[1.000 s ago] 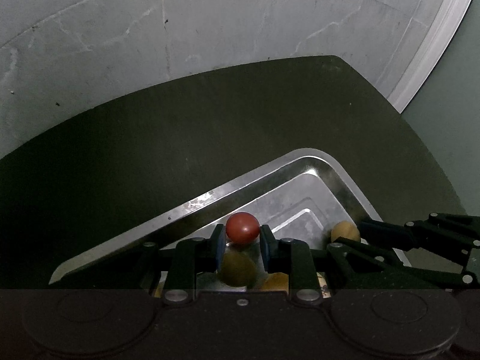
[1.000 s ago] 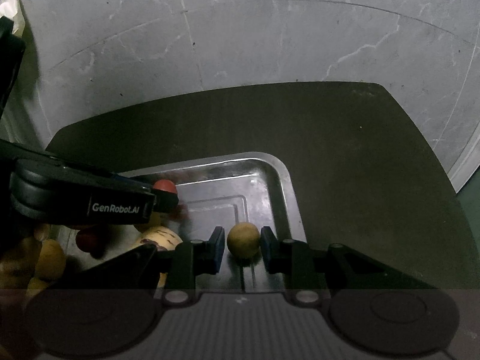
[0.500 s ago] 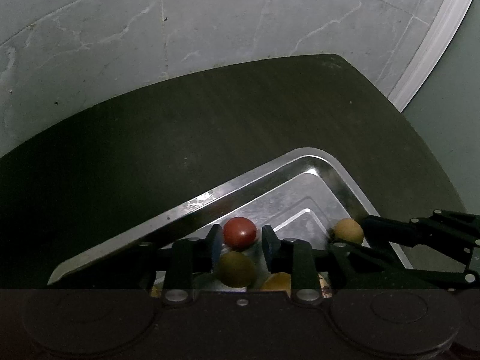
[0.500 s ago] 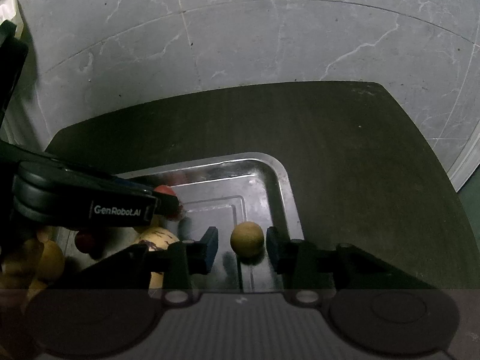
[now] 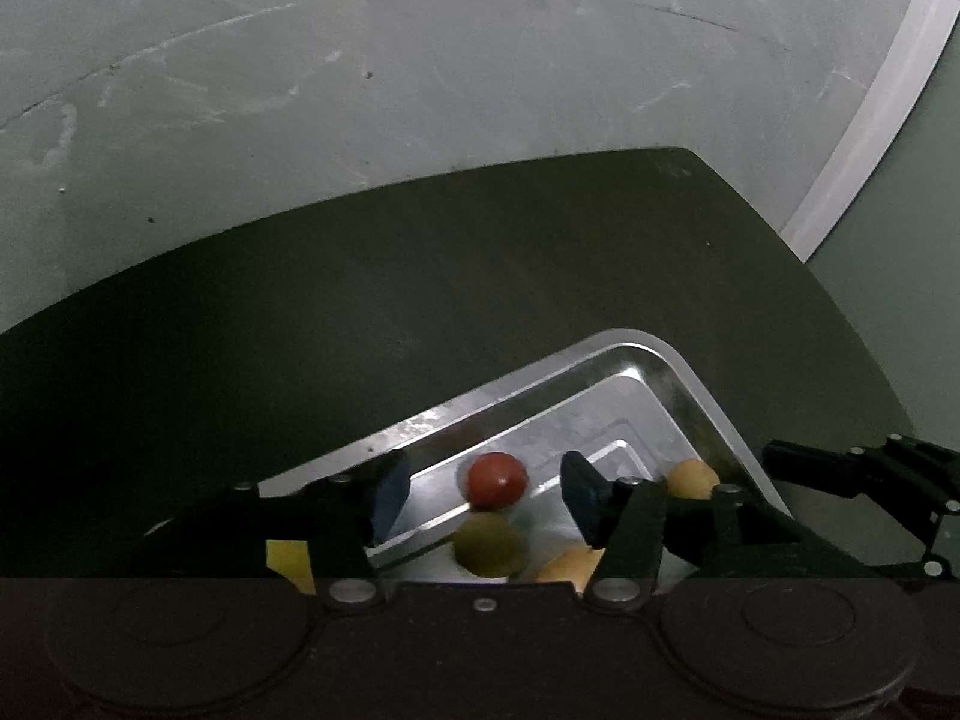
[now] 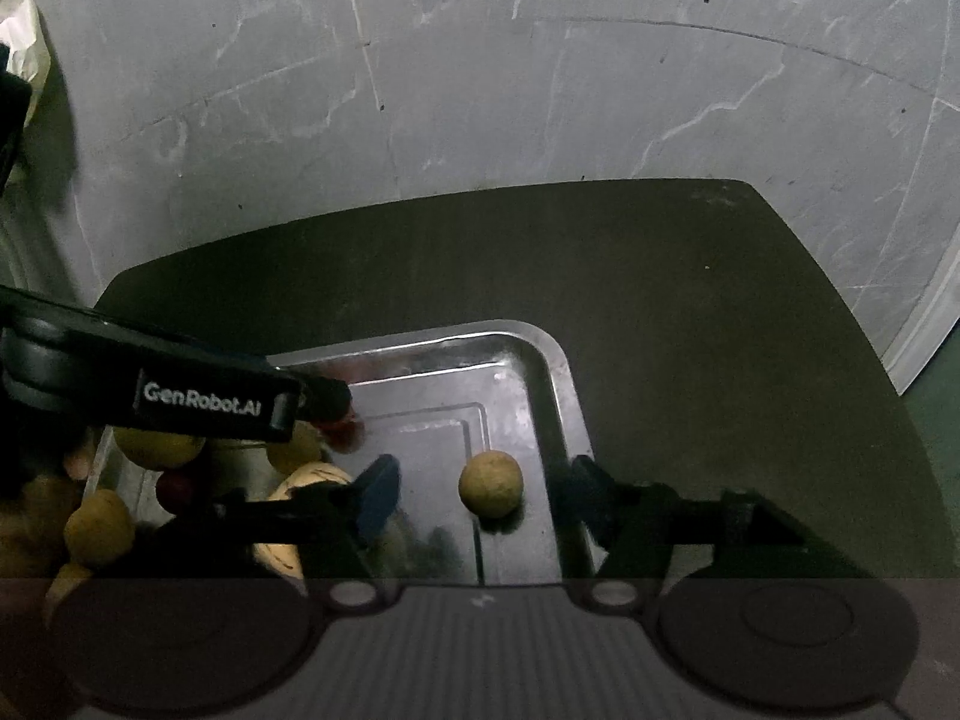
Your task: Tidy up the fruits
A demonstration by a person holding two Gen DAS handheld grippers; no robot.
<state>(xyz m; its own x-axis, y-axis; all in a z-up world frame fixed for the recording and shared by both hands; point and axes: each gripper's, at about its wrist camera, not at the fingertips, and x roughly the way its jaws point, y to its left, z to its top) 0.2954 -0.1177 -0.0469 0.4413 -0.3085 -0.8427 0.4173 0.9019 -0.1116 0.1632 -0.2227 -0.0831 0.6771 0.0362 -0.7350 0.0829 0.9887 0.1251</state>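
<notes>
A metal tray (image 5: 708,396) (image 6: 558,372) sits on a dark table. In the left wrist view a small red fruit (image 5: 497,479) rests on the tray floor between the spread fingers of my left gripper (image 5: 480,495), which is open and clear of it. A greenish round fruit (image 5: 489,543) lies just below it. In the right wrist view a tan round fruit (image 6: 490,483) lies on the tray near its right wall, and my right gripper (image 6: 480,495) is open around it without touching. The same tan fruit (image 5: 690,477) shows at the right of the left view.
Several yellow and red fruits (image 6: 99,525) are piled at the tray's left end, partly hidden by the left gripper's black body (image 6: 150,384). The dark table (image 6: 690,300) stretches beyond the tray to a grey marbled wall (image 6: 480,90). The right gripper's linkage (image 5: 864,474) reaches in from the right.
Both grippers opened. The left one let go of the red fruit and the right one let go of the tan fruit; both fruits now lie on the tray floor.
</notes>
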